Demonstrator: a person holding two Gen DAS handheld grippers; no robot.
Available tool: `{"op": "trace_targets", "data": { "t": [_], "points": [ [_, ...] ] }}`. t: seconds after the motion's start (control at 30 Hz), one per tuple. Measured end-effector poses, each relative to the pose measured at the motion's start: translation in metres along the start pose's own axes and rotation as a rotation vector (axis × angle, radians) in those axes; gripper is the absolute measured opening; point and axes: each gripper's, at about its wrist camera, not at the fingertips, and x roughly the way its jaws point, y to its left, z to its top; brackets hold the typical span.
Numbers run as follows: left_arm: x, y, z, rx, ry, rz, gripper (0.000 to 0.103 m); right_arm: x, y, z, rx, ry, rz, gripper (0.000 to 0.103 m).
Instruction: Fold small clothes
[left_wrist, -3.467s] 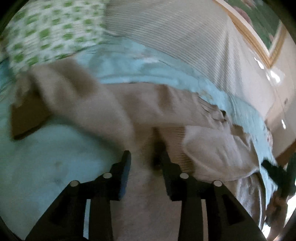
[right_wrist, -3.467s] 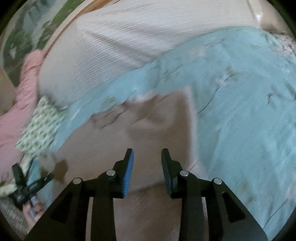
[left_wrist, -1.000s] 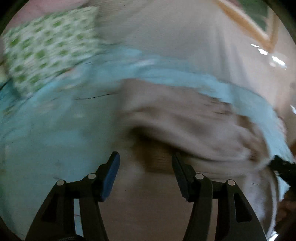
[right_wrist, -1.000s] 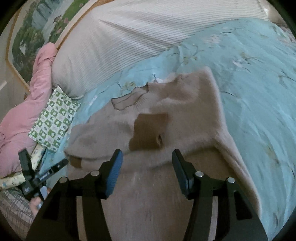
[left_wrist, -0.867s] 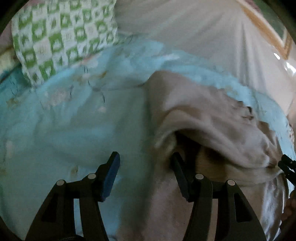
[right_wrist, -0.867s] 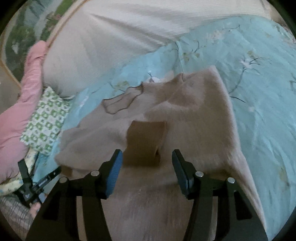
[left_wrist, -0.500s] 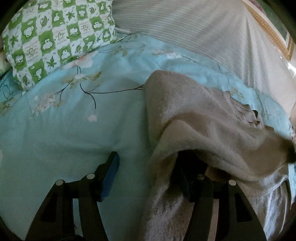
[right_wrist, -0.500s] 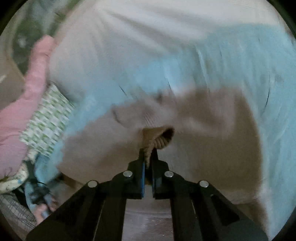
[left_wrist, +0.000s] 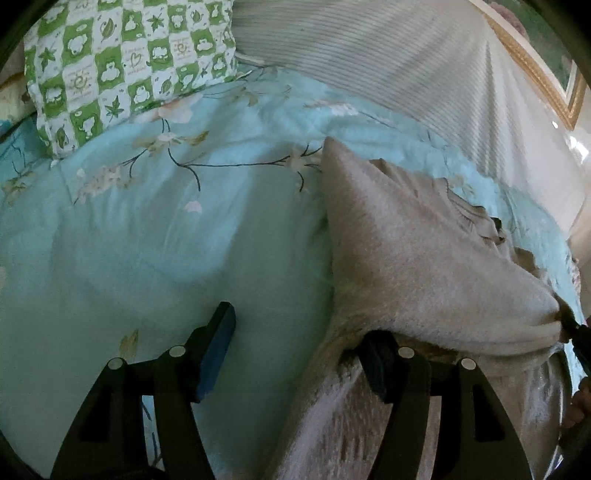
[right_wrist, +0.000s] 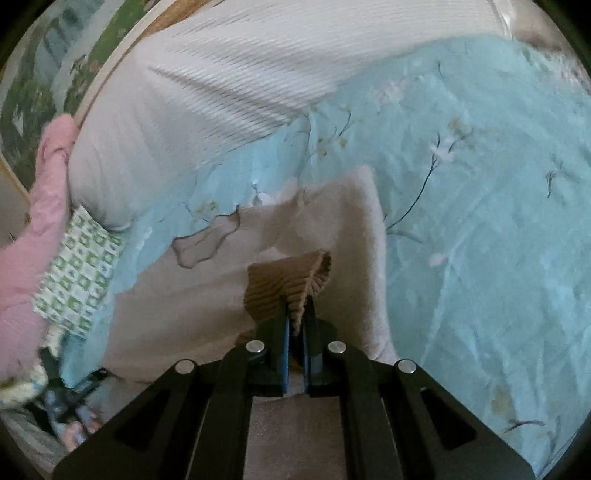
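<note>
Presently the right gripper (right_wrist: 294, 325) has its two fingers drawn together, and they pinch the brown ribbed cuff (right_wrist: 286, 284) of the beige sweater (right_wrist: 332, 236). The cuff stands up directly ahead of the fingertips, its open end curled over to the right of them. The sweater body spreads beyond and to both sides of the fingers on the light blue floral quilt (right_wrist: 480, 221). Its neckline lies ahead and to the left of the fingertips. One straight edge of the garment runs away from the fingers on their right side.

The left gripper (left_wrist: 299, 339) has its fingers apart, and they have just been opening further. Its left finger (left_wrist: 218, 343) is over bare quilt (left_wrist: 147, 240) and touches no cloth. Its right finger (left_wrist: 380, 362) sits under a raised fold of the sweater (left_wrist: 424, 266); the fold drapes over the fingertip and hides it. Whether that finger presses on the cloth cannot be told. More of the sweater lies flat below and to the right of that finger. No part of the garment is clamped between the two fingers.

A green and white checked cushion (left_wrist: 129, 62) lies far ahead and to the left of the left fingers. A white ribbed pillow (left_wrist: 406, 62) lies far ahead and to the right of them. In the right wrist view, a pink cloth (right_wrist: 37, 229) lies far to the left of the fingers.
</note>
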Motion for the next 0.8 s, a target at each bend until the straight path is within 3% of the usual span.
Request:
{"op": "trace_targets", "data": {
  "t": [0.23,0.3,0.37,0.43,0.53,0.6,0.67,0.73,0.8],
  "points": [
    [0.0,0.003,0.0,-0.019,0.015,-0.02,0.065,0.02,-0.002,-0.005,-0.015,0.064,-0.061,0.007],
    [-0.005,0.002,-0.003,-0.005,0.033,-0.027,0.065,0.015,-0.003,-0.005,-0.011,0.069,-0.077,0.013],
    [-0.017,0.003,-0.006,0.015,0.047,-0.087,0.062,0.0,-0.005,-0.006,0.005,0.041,-0.095,0.017],
    [-0.03,0.008,-0.003,0.008,0.056,-0.228,0.064,-0.021,-0.004,-0.004,0.01,-0.018,-0.111,0.024],
    [-0.035,0.008,0.015,-0.005,0.046,-0.313,0.07,-0.034,0.007,0.001,-0.004,-0.056,-0.069,0.028],
    [-0.025,0.002,0.029,-0.001,0.056,-0.306,0.075,-0.03,0.023,0.002,-0.035,-0.044,-0.011,0.029],
    [0.0,-0.004,0.042,-0.007,0.097,-0.274,0.075,-0.019,0.039,0.001,-0.071,-0.02,0.038,0.033],
    [0.033,-0.011,0.052,-0.029,0.189,-0.285,0.075,-0.006,0.052,-0.002,-0.107,0.003,0.058,0.035],
    [0.046,-0.018,0.056,-0.021,0.193,-0.258,0.071,0.011,0.058,-0.005,-0.119,0.046,0.072,0.035]
  ]
}}
